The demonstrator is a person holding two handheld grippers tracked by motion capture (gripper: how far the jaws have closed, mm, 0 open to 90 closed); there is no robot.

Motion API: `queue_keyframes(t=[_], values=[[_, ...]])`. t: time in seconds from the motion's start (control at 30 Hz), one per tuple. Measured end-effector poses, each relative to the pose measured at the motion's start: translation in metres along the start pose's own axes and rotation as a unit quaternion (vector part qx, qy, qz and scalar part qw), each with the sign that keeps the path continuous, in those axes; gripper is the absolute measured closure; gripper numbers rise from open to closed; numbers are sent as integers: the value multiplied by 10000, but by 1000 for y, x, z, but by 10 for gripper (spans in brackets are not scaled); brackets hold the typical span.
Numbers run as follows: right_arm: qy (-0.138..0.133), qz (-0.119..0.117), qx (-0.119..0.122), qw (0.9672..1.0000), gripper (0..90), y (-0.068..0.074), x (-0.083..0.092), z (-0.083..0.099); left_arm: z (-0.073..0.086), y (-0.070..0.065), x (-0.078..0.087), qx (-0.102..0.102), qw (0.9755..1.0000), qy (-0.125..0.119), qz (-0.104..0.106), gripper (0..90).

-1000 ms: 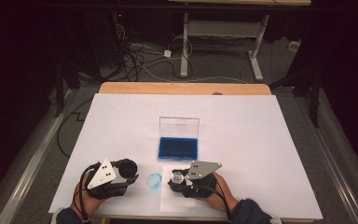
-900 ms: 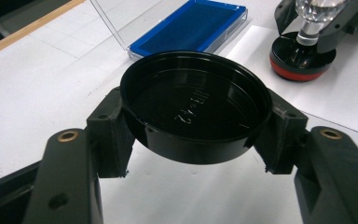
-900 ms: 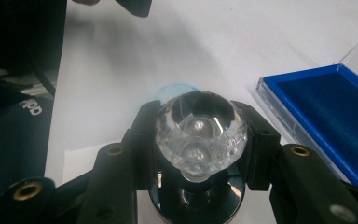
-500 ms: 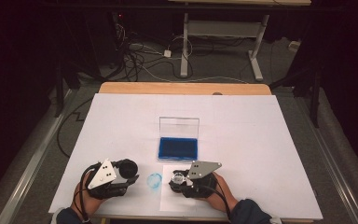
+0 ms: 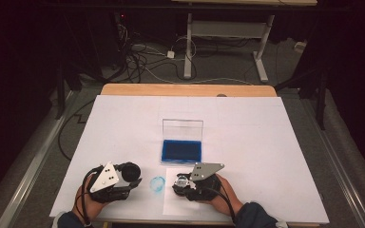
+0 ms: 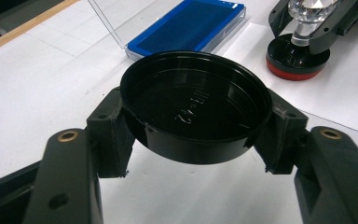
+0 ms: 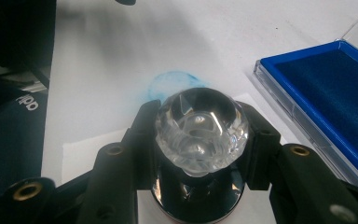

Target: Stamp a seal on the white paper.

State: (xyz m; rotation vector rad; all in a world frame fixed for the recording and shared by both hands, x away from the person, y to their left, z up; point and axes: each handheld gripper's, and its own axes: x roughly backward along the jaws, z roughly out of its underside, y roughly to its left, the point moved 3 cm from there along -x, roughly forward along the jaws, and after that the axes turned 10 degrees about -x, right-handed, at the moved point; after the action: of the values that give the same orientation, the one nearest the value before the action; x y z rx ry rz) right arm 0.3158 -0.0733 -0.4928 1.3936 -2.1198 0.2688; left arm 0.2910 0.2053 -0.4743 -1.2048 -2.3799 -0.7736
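Left gripper (image 6: 193,140) clamps black lid (image 6: 193,105); right gripper (image 7: 200,140) grips crystal-knobbed stamp (image 7: 200,128), base on paper sheet (image 5: 171,202) just in front of blue ink pad (image 5: 181,150). Nothing shifted since prior frames: stamp apparently pressing an imprint.

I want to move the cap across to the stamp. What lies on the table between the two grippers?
A round blue ink mark on the white table cover, seen in the high view between the left gripper and the right gripper. Otherwise bare.
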Motion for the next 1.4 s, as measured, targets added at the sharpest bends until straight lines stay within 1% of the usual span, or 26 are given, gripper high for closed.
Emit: queue_keyframes(t=[0.13,0.3,0.37,0.43,0.5,0.53,0.57,0.6,0.63,0.67,0.7,0.73,0.77,0.8,0.87,0.93,1.0,1.03,1.1,1.13,1.2,1.3,1.4], values=[[40,22,20,10000,568,0,0,0,0,0,0,-3,10000,-2,1,361],[18,-11,-16,10000,568,-1,0,1,0,0,0,-2,10000,9,8,361],[10,18,-18,10000,569,0,-1,1,0,0,0,-10,10000,14,8,361],[55,39,15,10000,569,0,-1,1,0,0,0,-5,10000,13,9,361],[94,15,-22,10000,574,0,-1,2,0,0,0,-5,10000,9,12,361],[126,48,45,9999,579,0,-2,2,0,0,0,-9,10000,15,12,361],[238,43,94,9997,647,-1,-3,4,0,0,0,-11,10000,18,13,361],[63,-8,-15,10000,748,-2,-3,5,0,0,0,-14,10000,16,10,361],[62,13,-23,10000,751,-1,-3,4,0,0,0,-20,10000,2,-12,361],[20,68,221,9997,749,3,-3,5,0,0,1,7,10000,-25,-19,361],[62,105,312,9994,744,6,-3,4,-1,1,2,44,10000,-59,-18,361],[130,29,159,9998,743,5,-3,4,0,1,2,71,9999,-74,-15,361],[113,-34,160,9998,743,4,-2,4,0,2,2,66,9999,-76,-17,361],[96,-24,215,9997,743,4,-2,5,0,2,2,49,10000,-70,-21,361],[99,-15,226,9997,746,4,-2,4,0,2,2,51,10000,-61,-24,361],[66,-21,345,9994,741,7,-1,3,0,2,3,42,10000,-60,-37,361],[54,-53,312,9995,739,6,-2,4,-1,1,3,35,10000,-73,-24,361],[9,-115,268,9996,742,5,-1,4,-1,1,3,11,10000,-59,-23,361],[11,-132,289,9995,747,5,-1,3,-1,1,2,19,10000,-57,-16,361],[-5,-174,247,9995,746,5,-1,4,-1,1,1,11,10000,-38,-13,361],[-31,-143,263,9995,750,6,-1,3,-1,2,2,26,10000,-60,-17,361],[-169,-174,139,9996,750,4,0,2,0,2,3,42,10000,-65,-31,361],[-261,-160,123,9995,750,2,4,-2,0,2,3,43,10000,-61,-30,361]])
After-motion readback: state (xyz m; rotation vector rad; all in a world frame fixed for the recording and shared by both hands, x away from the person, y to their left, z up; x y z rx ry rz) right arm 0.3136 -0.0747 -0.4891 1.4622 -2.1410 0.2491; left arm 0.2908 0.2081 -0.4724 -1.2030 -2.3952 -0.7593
